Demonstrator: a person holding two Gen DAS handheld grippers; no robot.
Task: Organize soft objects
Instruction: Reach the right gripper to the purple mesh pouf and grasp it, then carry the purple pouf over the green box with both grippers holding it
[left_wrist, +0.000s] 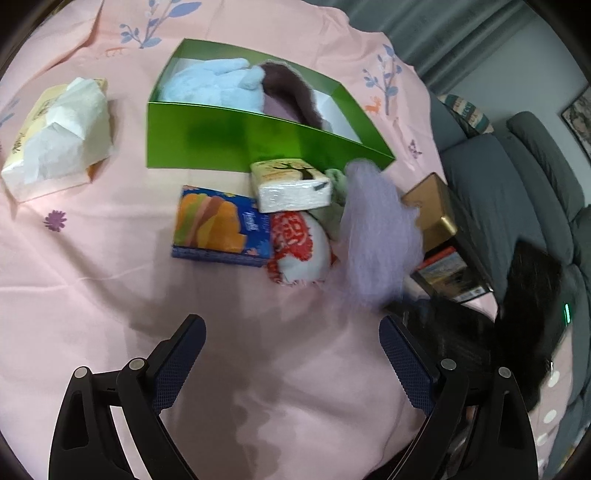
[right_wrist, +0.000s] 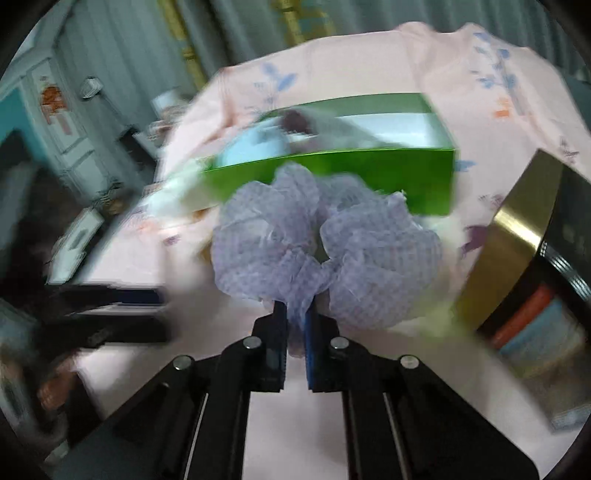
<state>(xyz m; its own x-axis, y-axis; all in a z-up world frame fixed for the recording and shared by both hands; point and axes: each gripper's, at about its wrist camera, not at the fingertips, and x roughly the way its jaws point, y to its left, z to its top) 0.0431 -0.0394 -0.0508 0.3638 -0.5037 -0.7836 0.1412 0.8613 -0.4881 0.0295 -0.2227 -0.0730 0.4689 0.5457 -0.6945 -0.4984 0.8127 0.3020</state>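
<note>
Left hand-held gripper hangs over bare pink cloth with its jaws wide apart and nothing between them. Going left to right in its view: an opened tissue pack lies at ten o'clock; the green box sits at twelve o'clock and already holds a pale blue plush and a dark furry piece, so part of the sorting looks done. Just in front of the box a blue carton, a wrapped tissue block and a red-and-white soft item crowd together, touching. At two o'clock of these hangs the lilac mesh puff, blurred, beside a gold-edged tin. Right hand-held gripper is clamped on the puff, pinching a fold of mesh between its pads, with the box's front wall just beyond at twelve o'clock. By my judgement the puff goes in next; the red-and-white item and a greenish soft thing half hidden behind the puff are still out, and whether the tissues count as soft objects I cannot tell.
</note>
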